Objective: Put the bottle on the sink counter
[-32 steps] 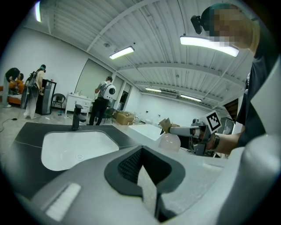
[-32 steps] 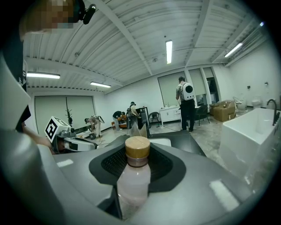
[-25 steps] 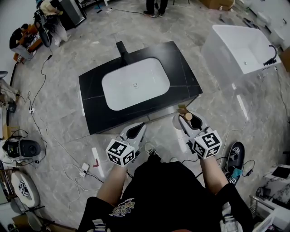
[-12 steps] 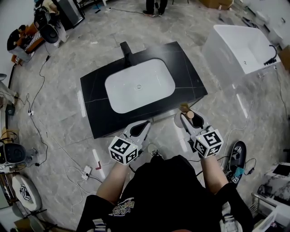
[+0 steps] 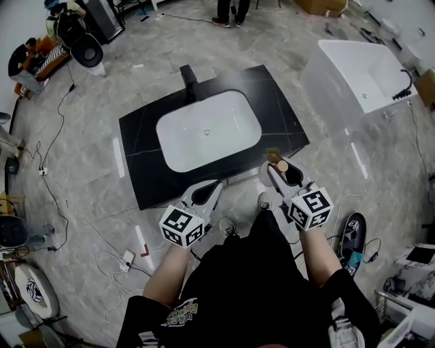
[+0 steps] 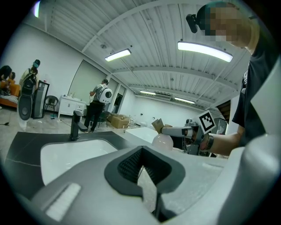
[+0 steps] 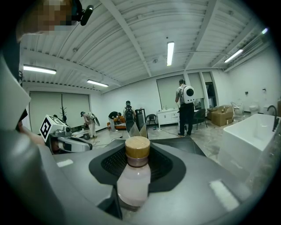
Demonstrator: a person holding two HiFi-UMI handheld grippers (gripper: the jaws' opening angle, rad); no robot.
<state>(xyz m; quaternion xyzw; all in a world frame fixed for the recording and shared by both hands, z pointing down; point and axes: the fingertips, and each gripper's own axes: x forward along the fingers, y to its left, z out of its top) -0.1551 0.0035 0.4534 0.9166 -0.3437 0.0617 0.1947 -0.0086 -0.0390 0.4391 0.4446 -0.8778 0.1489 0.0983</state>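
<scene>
The black sink counter (image 5: pixel 280 109) with its white basin (image 5: pixel 207 129) stands on the floor just ahead of me. My right gripper (image 5: pixel 273 158) is shut on a pale bottle (image 5: pixel 281 167) with a tan cap, held upright just short of the counter's front edge near its right corner. The right gripper view shows the bottle (image 7: pixel 134 178) seated deep between the jaws. My left gripper (image 5: pixel 215 185) hovers before the counter's front edge, shut and holding nothing. In the left gripper view the bottle (image 6: pixel 163 141) shows beyond the counter.
A black faucet (image 5: pixel 188 76) rises behind the basin. A white bathtub (image 5: pixel 363 75) sits to the right. Cables (image 5: pixel 61 197) and gear lie on the floor at left, and shoes (image 5: pixel 353 232) at right. People stand far off (image 5: pixel 230 10).
Both grippers have edged forward toward the counter's front edge. The bottle stays in the right gripper's hold.
</scene>
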